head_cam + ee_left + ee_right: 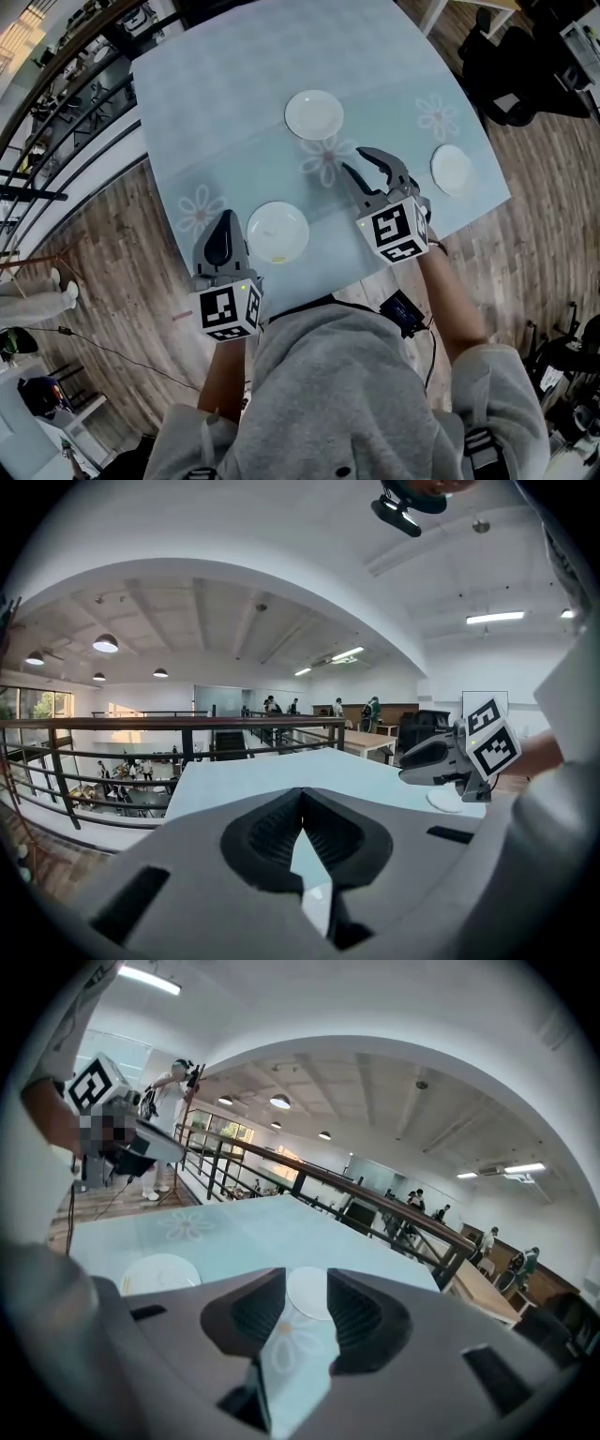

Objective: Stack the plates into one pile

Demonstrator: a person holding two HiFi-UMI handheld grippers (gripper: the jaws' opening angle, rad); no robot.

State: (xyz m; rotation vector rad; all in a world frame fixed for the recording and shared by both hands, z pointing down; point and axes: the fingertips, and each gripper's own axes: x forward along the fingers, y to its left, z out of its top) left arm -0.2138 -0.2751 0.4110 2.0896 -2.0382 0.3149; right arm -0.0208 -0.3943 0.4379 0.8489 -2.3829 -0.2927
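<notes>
Three white plates lie apart on the pale blue table (pixel 225 94): a far plate (pixel 314 114), a near plate (pixel 277 232) and a right plate (pixel 452 170). My left gripper (pixel 223 236) hovers just left of the near plate, its jaws shut with nothing held. My right gripper (pixel 362 163) is open over the table's flower print, between the far plate and the right plate, and it is empty. In the right gripper view the far plate (pixel 302 1290) shows between the open jaws and the near plate (pixel 159 1272) lies to the left. The left gripper view shows closed jaws (pixel 302 819).
The table's near edge (pixel 309 292) runs just in front of my body, with wooden floor (pixel 112 272) on both sides. A dark railing (pixel 56 112) stands off the left side. Dark chairs and bags (pixel 525 66) sit beyond the far right corner.
</notes>
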